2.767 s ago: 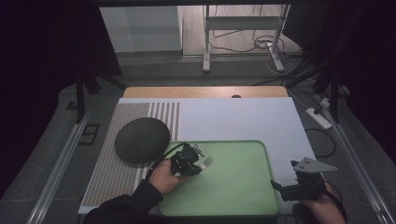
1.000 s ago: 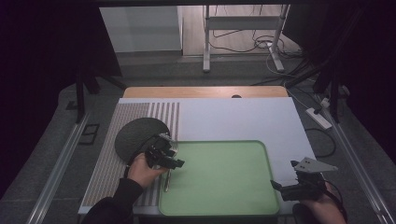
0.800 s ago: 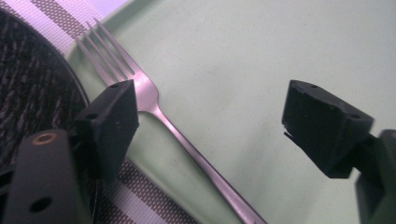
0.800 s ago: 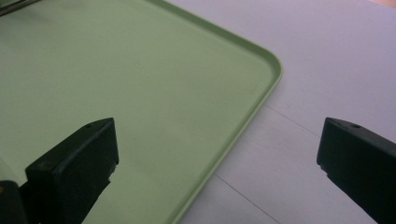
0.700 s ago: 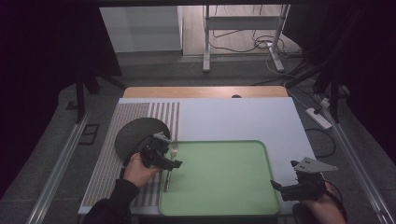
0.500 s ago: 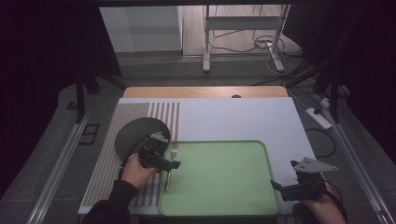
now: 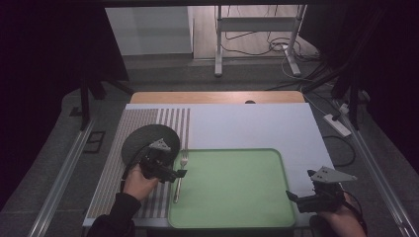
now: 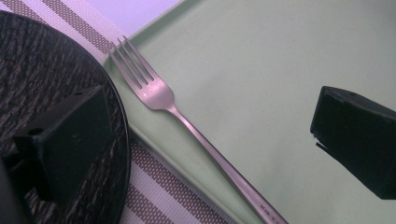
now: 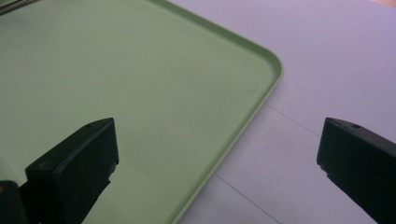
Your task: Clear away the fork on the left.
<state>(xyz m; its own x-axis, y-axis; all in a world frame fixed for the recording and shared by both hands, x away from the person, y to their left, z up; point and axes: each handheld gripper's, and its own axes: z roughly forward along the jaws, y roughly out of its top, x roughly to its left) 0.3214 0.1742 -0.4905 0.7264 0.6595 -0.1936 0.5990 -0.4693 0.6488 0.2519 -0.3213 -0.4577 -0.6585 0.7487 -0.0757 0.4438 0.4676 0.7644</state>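
A silver fork [image 7: 180, 174] lies along the left rim of the green tray [image 7: 232, 217], tines pointing away from me. My left gripper [image 7: 174, 171] hovers just left of it, over the edge of a dark round plate [image 7: 143, 140]. In the left gripper view the fork [image 8: 187, 121] runs diagonally between the two wide-apart jaws of the left gripper [image 8: 215, 140], touching neither; the gripper is open. My right gripper [image 7: 299, 192] sits at the tray's near right corner, open. In its own view the right gripper [image 9: 215, 163] straddles the tray's rim [image 9: 252, 112].
A striped placemat [image 7: 118, 182] lies under the plate and the tray's left side, on a white table cover [image 7: 247, 126]. A wooden strip [image 7: 212, 97] edges the far side. A power strip [image 7: 338, 125] and cables lie off the table's right.
The left gripper carried the fork from inside the tray leftward to its left rim. The fork now lies flat there between open jaws. The right gripper has stayed put.
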